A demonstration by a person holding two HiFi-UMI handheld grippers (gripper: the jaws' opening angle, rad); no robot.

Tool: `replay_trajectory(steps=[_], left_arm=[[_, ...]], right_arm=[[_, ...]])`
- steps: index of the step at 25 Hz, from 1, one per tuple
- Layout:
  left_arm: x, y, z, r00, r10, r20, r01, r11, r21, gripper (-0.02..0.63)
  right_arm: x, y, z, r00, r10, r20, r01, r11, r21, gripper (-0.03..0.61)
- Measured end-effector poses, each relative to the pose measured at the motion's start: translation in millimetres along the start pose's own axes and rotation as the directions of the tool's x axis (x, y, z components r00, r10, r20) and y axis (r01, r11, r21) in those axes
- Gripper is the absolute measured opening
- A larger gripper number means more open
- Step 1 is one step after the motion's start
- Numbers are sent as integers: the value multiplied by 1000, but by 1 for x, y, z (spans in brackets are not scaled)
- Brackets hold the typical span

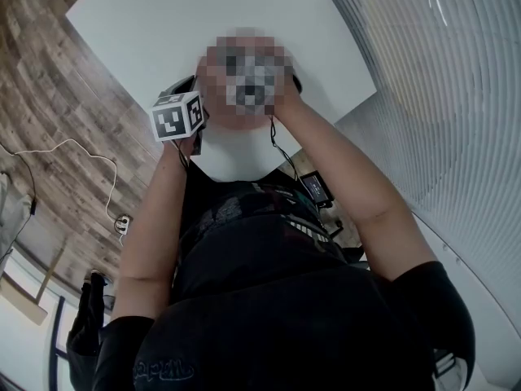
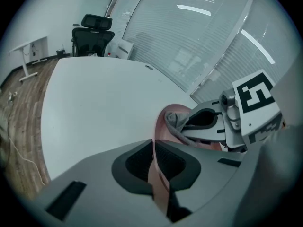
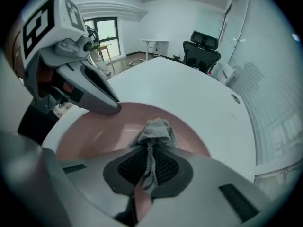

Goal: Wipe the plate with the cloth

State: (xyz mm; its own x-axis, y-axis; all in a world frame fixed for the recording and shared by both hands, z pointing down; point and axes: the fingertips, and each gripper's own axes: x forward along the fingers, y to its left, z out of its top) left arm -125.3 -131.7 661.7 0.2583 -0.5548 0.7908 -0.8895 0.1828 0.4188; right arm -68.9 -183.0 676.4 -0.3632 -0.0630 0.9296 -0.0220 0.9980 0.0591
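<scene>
Near the tabletop's [image 3: 189, 86] edge, the left claw [image 2: 154, 148] pinches the pink plate's [image 3: 102, 131] rim. The right claw [image 3: 149, 159] squeezes the soft cloth [image 3: 155, 129] over it. The plate looks hard, slippery and breakable, so hold its rim.

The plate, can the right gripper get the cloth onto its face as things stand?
Probably yes. The right gripper is shut on the grey cloth, whose bunched end seems to rest on the pink plate. The left gripper clamps only its rim, leaving most of the face open.
</scene>
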Motion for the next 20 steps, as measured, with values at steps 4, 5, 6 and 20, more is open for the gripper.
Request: replay_trajectory(steps=[4, 5, 6, 20], left_arm=[[1, 0, 1, 1000, 7, 17, -7, 1000, -1, 28], [1, 0, 1, 1000, 9, 19, -9, 1000, 2, 28], [1, 1, 1, 1000, 12, 20, -12, 1000, 3, 28], [2, 0, 1, 1000, 16, -3, -16, 997, 78, 28]], right_arm=[[-1, 41, 6, 996, 85, 24, -84, 996, -41, 37], [-2, 51, 5, 994, 106, 30, -104, 993, -54, 37], [-3, 61, 3, 991, 126, 34, -123, 990, -68, 37], [-38, 79, -105, 967, 210, -143, -222, 972, -75, 37]])
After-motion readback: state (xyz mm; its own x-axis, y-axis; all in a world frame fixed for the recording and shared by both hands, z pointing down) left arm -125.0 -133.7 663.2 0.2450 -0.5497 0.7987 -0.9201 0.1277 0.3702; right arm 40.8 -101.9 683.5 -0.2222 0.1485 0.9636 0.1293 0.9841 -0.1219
